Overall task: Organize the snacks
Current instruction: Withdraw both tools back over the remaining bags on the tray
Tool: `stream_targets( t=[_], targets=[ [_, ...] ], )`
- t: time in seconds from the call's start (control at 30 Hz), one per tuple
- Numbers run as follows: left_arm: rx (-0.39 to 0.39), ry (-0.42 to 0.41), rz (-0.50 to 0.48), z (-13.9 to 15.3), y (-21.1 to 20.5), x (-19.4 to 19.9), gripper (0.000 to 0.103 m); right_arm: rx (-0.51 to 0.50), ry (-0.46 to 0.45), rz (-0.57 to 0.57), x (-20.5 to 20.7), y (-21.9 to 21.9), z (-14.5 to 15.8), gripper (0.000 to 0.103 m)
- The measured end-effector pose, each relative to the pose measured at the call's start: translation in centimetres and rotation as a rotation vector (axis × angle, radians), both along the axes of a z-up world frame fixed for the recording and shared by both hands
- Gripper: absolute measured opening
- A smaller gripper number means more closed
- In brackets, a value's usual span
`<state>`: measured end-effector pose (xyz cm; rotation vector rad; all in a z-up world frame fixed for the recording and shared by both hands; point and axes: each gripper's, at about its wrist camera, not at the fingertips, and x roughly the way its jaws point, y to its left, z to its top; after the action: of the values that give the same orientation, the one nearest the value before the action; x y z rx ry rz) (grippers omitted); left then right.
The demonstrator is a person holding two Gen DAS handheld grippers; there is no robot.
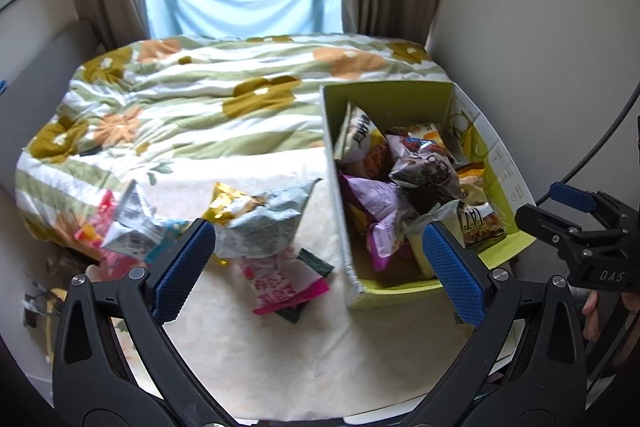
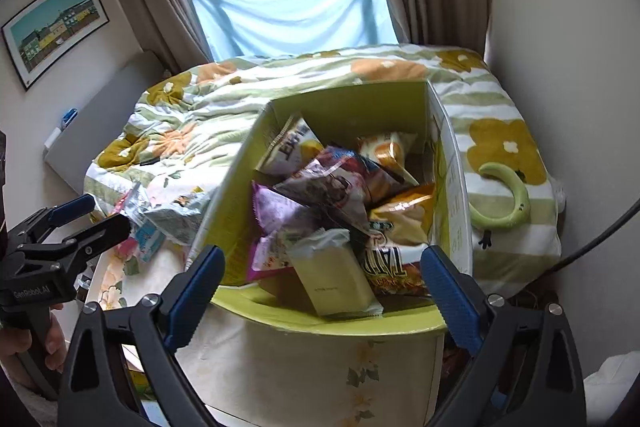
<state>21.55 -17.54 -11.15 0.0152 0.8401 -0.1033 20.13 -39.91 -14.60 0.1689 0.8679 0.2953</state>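
We see a green cardboard box point(image 2: 352, 99) standing open on the bench, heaped with snack packets point(image 2: 332, 183) lying at all angles; a pale yellow packet point(image 2: 332, 275) leans at its near end. Left of the box, loose packets point(image 1: 260, 223) lie scattered, a pink one point(image 1: 280, 287) nearest us.

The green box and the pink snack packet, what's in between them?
Nothing: in the left wrist view only bare cream tablecloth lies between the green box and the pink snack packet.
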Motion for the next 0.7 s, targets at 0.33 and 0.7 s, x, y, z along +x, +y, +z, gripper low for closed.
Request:
stream_targets(
  t=[0.33,0.7],
  targets=[
    [0.007,-0.066,0.089,1.9,6.3,-3.8,0.103,-0.01,-0.071,0.034,-1.7,4.0,2.9,0.098],
    [0.016,-0.051,0.054,1.6,16.4,-5.9,0.103,-0.015,-0.083,-0.037,-3.5,12.8,3.6,0.098]
  ],
)
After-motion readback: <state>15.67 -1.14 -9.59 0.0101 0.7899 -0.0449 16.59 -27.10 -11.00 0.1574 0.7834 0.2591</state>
